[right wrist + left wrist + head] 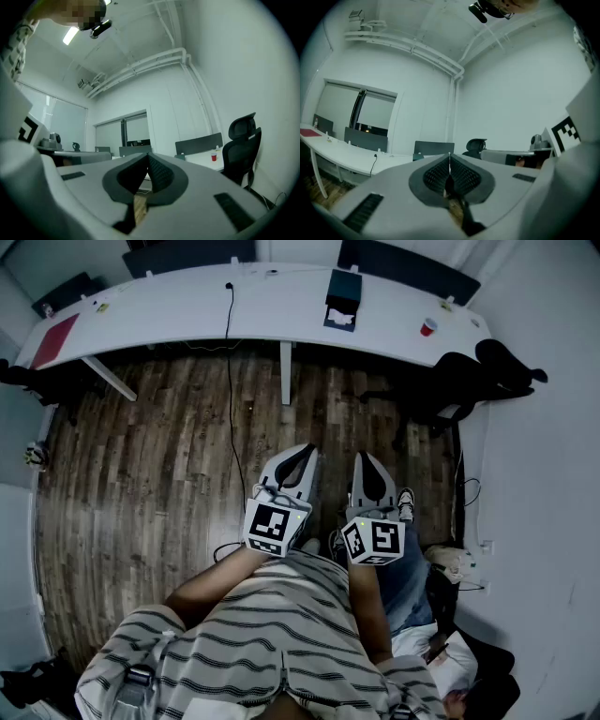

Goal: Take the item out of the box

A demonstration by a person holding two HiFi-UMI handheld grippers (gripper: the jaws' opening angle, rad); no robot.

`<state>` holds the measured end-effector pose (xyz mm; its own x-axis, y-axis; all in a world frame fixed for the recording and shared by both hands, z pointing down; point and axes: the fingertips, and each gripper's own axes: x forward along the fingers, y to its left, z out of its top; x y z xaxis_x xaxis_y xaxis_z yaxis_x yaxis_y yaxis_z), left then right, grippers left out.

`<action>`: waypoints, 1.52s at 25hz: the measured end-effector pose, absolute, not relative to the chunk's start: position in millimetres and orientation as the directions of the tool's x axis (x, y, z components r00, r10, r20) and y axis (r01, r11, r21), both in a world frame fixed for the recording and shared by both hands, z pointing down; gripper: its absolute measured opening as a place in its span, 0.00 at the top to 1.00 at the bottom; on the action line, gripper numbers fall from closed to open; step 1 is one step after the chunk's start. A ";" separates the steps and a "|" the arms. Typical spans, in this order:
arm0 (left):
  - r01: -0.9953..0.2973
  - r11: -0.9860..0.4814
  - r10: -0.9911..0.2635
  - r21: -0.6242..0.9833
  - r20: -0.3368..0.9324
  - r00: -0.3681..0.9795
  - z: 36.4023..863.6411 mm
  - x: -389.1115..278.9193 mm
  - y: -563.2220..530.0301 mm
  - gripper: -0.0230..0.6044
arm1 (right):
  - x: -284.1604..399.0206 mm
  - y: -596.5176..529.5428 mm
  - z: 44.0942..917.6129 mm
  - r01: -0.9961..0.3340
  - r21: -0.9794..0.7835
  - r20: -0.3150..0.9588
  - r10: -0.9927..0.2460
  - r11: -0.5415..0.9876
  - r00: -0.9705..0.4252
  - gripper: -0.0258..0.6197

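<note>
A dark teal box [343, 296] stands on the long white desk [187, 315] at the far side of the room, with a white patch on its near side; what it holds is not visible. It shows small in the left gripper view [418, 156] and the right gripper view [180, 157]. I hold both grippers close to my body over the wooden floor, far from the desk. My left gripper [309, 449] [449, 158] is shut with nothing in it. The right gripper [364, 457] [147, 158] is also shut and empty.
A red cup [428, 327] [214, 157] stands on the desk's right end and a red sheet [54, 340] lies at its left end. A black cable [230, 381] hangs from the desk to the floor. A black office chair [497, 367] [241, 145] stands at the right.
</note>
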<state>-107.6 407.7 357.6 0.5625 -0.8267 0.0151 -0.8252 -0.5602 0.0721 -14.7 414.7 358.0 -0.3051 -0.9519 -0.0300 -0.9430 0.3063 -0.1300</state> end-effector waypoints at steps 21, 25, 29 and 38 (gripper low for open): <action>-0.867 -0.498 -0.865 0.016 0.067 0.498 387.9 -32.9 419.9 0.92 | 53.1 412.8 382.0 -0.910 -0.143 -0.025 -0.921 0.389 -0.389 0.93; -0.872 -0.489 -0.869 0.024 0.070 0.490 391.8 -30.8 401.7 0.92 | 58.2 393.0 384.4 -0.909 -0.147 -0.021 -0.920 0.389 -0.390 0.93; -0.874 -0.485 -0.871 0.035 0.066 0.486 397.6 -29.8 373.4 0.92 | 58.2 365.2 388.5 -0.908 -0.143 -0.017 -0.918 0.394 -0.395 0.93; -0.855 -0.516 -0.853 0.053 0.060 0.519 405.3 -23.0 244.8 0.92 | 52.7 242.0 385.4 -0.914 -0.121 -0.037 -0.922 0.387 -0.386 0.93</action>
<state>-23.0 244.8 405.3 0.5188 -0.8528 0.0598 -0.8548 -0.5163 0.0532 52.7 242.0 385.4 -0.3857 -0.9219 -0.0366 -0.9140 0.3872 -0.1210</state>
